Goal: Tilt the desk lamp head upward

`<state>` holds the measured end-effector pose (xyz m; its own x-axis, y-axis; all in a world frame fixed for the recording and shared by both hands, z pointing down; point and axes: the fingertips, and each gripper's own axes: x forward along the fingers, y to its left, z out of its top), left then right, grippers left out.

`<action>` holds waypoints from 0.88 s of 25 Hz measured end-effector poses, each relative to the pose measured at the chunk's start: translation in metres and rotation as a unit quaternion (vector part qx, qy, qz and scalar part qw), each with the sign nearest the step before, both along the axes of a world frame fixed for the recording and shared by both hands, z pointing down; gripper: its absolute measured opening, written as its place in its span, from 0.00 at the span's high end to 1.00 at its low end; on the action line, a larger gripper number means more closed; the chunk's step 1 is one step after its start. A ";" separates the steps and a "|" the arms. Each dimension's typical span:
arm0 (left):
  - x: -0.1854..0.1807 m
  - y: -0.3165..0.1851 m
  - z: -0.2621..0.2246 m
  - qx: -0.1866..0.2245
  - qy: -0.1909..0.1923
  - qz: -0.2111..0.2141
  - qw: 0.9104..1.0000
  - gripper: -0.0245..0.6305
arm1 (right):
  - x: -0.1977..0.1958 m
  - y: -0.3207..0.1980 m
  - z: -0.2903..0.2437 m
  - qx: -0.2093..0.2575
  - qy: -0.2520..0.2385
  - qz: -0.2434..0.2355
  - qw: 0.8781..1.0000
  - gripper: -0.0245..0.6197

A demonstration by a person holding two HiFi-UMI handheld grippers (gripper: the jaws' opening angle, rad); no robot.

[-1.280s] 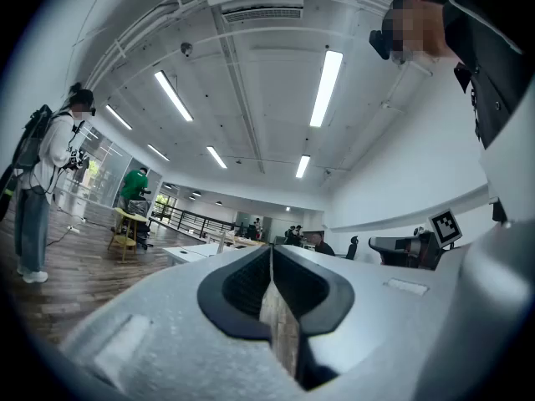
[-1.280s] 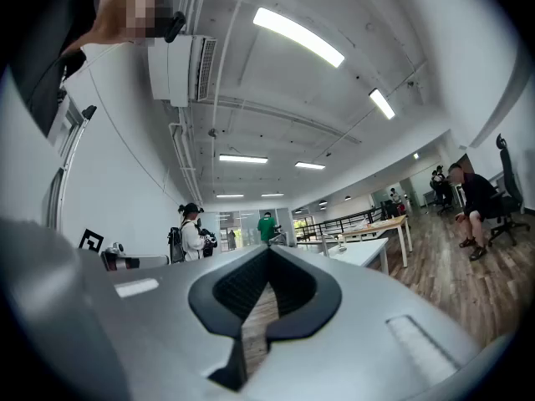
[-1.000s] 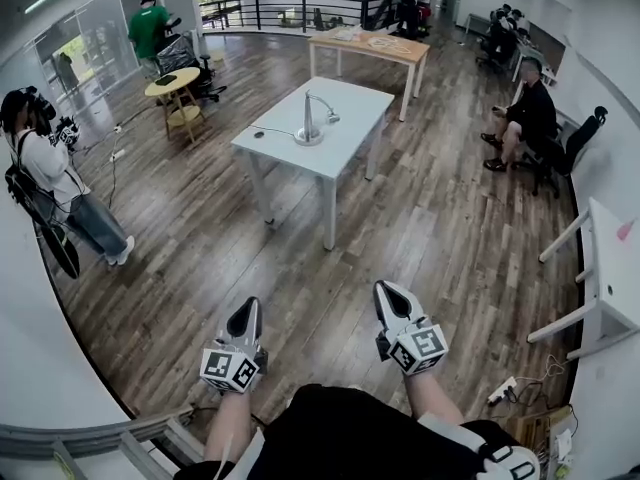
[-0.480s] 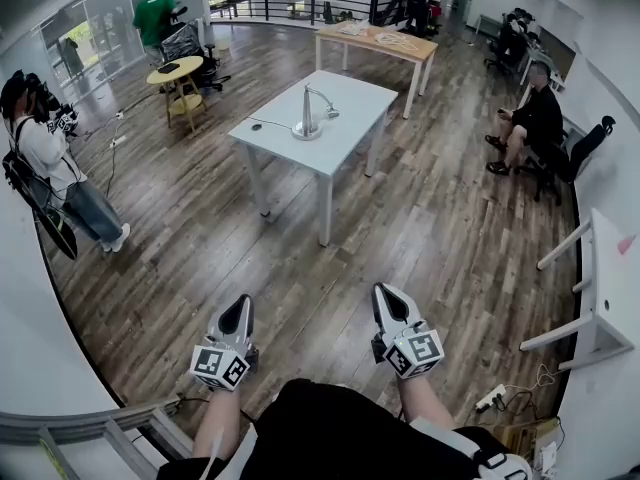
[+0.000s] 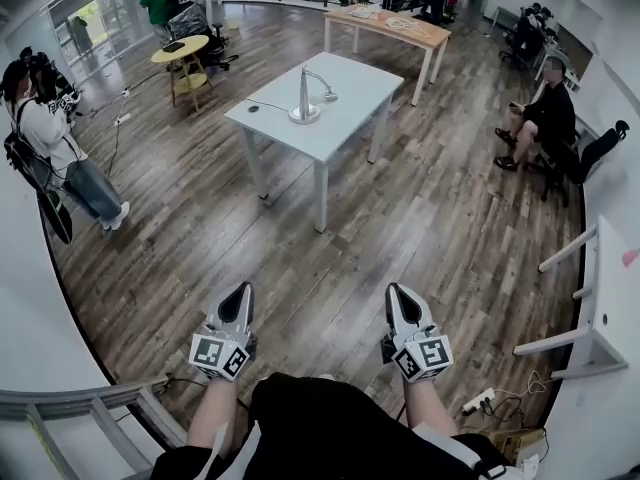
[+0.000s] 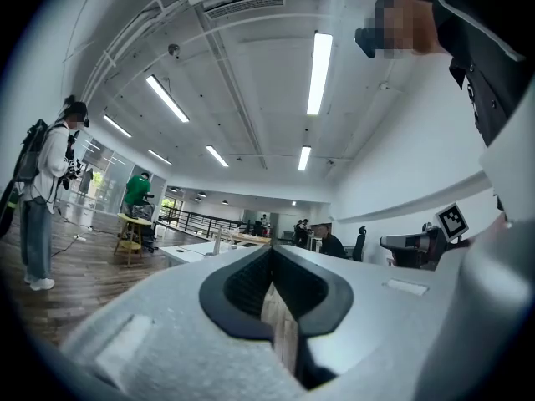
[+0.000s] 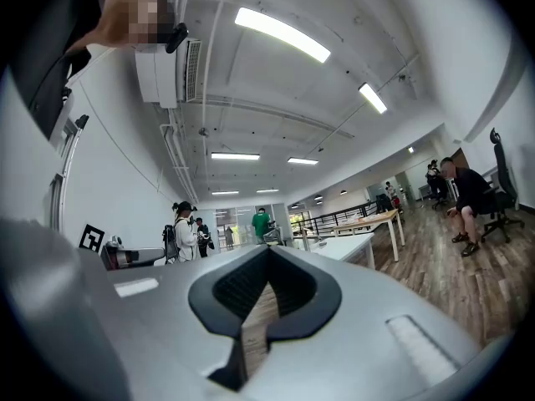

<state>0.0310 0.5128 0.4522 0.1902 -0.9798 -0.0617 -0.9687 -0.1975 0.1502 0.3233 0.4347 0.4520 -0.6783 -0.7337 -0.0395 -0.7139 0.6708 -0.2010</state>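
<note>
The silver metal desk lamp [image 5: 304, 100] is gleaming; the rectangular table [image 5: 355, 88] is showing white, the wood-plank floor [image 5: 420, 218] streaky brown; the grey left gripper [image 5: 241, 290] and right gripper [image 5: 398, 291] are bearing black-and-white marker squares.

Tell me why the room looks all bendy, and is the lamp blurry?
Head view: a wide-angle lens bends the floor into curves, and the desk lamp on the white table is small but sharp. Left gripper view: dark rounded corners, and the ceiling lights glare white. Right gripper view: the same dark corners and glare.
</note>
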 end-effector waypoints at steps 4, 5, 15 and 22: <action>0.013 -0.010 -0.001 -0.004 0.014 0.005 1.000 0.96 | 0.015 -0.005 0.007 -0.008 0.001 0.001 1.000 0.95; 0.014 -0.012 -0.002 -0.004 0.016 0.005 1.000 0.96 | 0.017 -0.008 0.009 -0.010 -0.001 0.005 1.000 0.95; -0.002 -0.054 0.007 0.001 0.009 0.005 1.000 0.96 | 0.007 -0.055 0.015 -0.021 -0.007 0.023 1.000 0.95; -0.037 -0.105 0.005 0.008 0.007 0.010 1.000 0.96 | -0.023 -0.098 0.000 -0.006 -0.003 0.036 0.999 0.95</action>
